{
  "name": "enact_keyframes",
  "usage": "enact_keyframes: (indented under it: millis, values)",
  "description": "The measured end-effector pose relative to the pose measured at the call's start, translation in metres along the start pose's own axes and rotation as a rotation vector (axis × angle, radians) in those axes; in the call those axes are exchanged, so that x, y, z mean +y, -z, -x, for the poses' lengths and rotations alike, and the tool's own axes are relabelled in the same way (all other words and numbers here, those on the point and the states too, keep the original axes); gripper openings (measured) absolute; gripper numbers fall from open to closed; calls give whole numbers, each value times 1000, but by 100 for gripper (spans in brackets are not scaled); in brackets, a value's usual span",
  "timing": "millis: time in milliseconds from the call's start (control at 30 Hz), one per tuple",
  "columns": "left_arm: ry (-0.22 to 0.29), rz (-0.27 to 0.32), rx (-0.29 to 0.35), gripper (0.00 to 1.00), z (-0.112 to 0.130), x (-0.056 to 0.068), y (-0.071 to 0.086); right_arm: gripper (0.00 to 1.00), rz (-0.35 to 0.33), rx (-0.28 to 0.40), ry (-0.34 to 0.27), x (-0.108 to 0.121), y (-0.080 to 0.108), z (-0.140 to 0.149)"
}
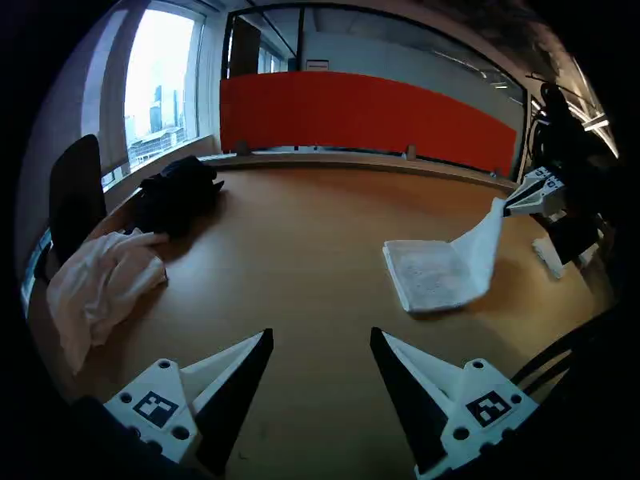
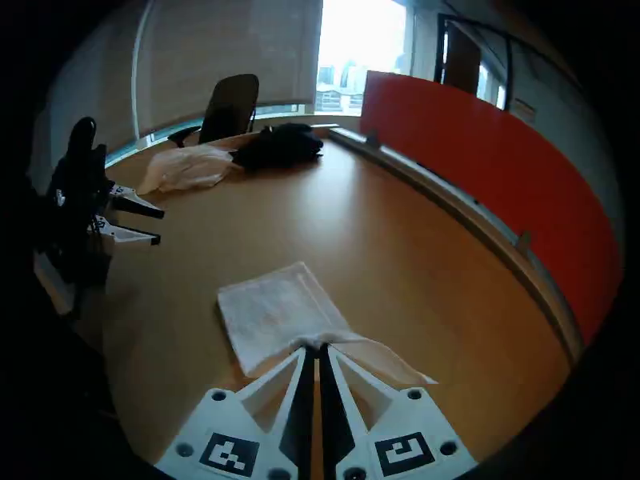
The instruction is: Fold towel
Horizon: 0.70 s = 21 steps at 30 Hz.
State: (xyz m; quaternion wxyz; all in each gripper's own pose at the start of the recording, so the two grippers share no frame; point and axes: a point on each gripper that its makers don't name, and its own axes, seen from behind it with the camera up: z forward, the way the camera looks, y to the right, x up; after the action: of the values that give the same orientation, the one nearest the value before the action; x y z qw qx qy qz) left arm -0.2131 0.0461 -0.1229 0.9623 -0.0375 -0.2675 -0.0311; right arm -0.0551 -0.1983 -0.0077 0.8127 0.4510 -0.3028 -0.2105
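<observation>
On the table (image 1: 320, 232): towel (image 1: 436, 276), one edge lifted at the right gripper (image 1: 512, 204), which stands on the towel's right side in the left gripper view. Before the towel, well apart from it, the left gripper (image 1: 320, 336); behind the towel, along the table's far edge, a partition (image 1: 368, 116). Well left of the towel, a loose cloth (image 1: 104, 284) on the table, a bundle of clothing (image 1: 176, 196) just behind that cloth, and a chair (image 1: 76, 196) farther left, past the table edge.

Wooden table (image 1: 320, 240). At one corner: heap of black clothes (image 1: 176, 196) just beside a crumpled white cloth (image 1: 104, 280). Dark chair (image 1: 76, 196) behind them. Red partition (image 1: 360, 116) along the table's edge. Bright window (image 1: 160, 88).
</observation>
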Motion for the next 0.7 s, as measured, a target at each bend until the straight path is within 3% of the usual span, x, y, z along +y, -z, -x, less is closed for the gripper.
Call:
enact_keyframes:
  millis: [200, 467, 700]
  values:
    - [22, -6, 12, 90, -1, -1, 4, 4, -92, 11, 48, -29, -40, -29]
    - [25, -20, 12, 89, 3, -6, 9, 4, -223, -30, 75, -80, -96, -31]
    - [31, -33, 12, 89, 5, -11, 11, 3, -274, -78, 95, -102, -117, -15]
